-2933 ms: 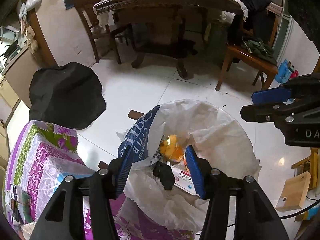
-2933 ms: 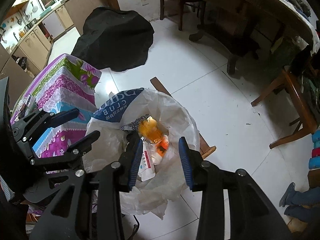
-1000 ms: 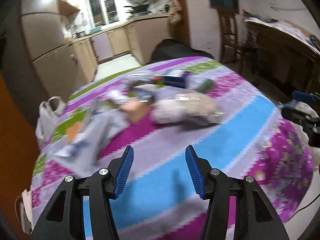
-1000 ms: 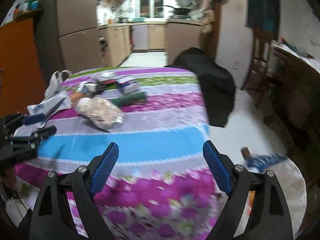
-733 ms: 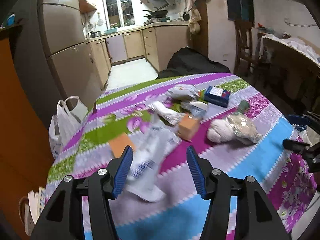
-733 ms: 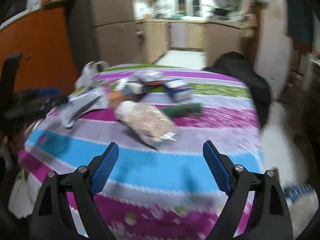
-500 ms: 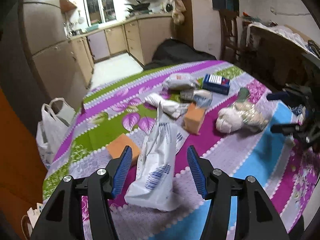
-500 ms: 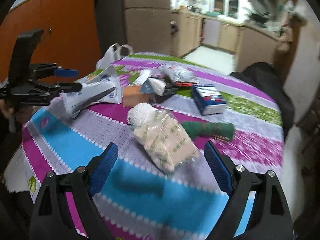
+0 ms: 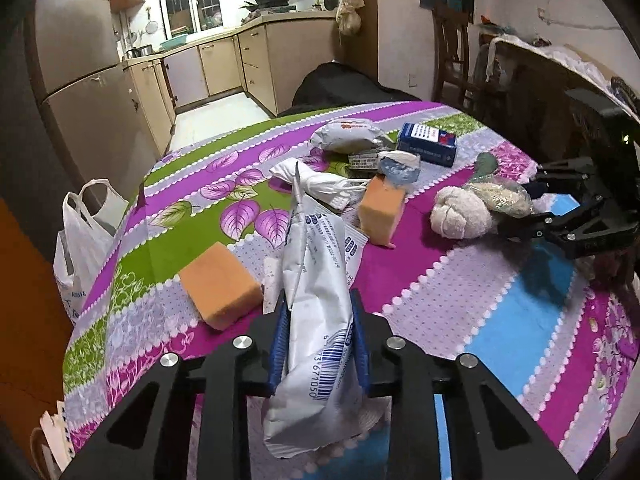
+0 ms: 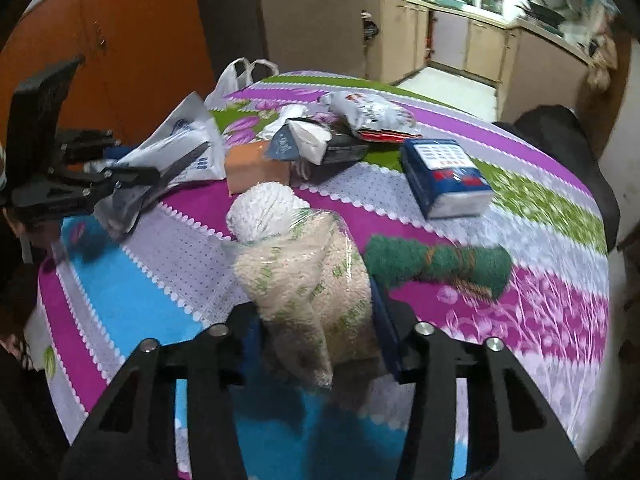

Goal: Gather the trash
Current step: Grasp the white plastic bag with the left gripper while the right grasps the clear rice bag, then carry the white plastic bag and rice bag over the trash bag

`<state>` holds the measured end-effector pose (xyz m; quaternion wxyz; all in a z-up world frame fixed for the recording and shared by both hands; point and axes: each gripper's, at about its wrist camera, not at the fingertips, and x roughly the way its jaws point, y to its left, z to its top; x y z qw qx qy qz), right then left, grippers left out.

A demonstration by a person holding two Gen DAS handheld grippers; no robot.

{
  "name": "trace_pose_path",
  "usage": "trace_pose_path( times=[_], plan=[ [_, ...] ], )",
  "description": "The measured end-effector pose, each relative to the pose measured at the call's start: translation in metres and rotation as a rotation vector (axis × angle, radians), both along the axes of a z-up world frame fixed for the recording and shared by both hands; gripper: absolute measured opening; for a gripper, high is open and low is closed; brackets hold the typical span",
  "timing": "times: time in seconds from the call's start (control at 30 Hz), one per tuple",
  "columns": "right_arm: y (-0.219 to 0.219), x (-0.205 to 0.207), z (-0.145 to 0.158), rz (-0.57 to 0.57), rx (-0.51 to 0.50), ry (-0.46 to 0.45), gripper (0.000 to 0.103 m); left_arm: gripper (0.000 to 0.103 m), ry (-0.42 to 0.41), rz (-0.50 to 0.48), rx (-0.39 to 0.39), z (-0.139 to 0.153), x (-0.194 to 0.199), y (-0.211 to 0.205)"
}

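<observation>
My left gripper [image 9: 317, 342] is clamped on one white plastic wrapper [image 9: 312, 304], which stands up between its pads. My right gripper [image 10: 318, 344] is closed around one clear bag of pale fluffy stuff [image 10: 308, 276]. Ahead of the left claw sit two orange sponges [image 9: 219, 289] on the striped tablecloth [image 9: 500, 304]. Beyond the right claw lie one blue box [image 10: 444, 176] and one green cloth roll [image 10: 436, 264], just to its right.
</observation>
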<state>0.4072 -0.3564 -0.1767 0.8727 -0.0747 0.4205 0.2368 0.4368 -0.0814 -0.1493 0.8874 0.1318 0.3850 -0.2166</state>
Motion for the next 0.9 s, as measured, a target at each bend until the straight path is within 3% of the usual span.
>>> trace_pose_path(
  times=[0.17, 0.57, 0.67, 0.9],
  plan=[
    [-0.008, -0.022, 0.006, -0.09, 0.06, 0.015, 0.039, 0.028, 0.003, 0.033, -0.057, 0.008, -0.017, 0.009],
    [-0.019, -0.095, 0.014, -0.218, 0.195, 0.076, 0.038, 0.028, 0.025, 0.048, -0.097, 0.014, -0.067, 0.009],
    [-0.008, -0.111, 0.013, -0.215, 0.159, 0.065, 0.038, 0.028, 0.029, 0.041, -0.107, 0.017, -0.079, 0.005],
    [0.007, -0.138, 0.012, -0.234, 0.186, 0.069, 0.038, 0.028, 0.034, 0.035, -0.108, 0.024, -0.106, -0.005]
  ],
)
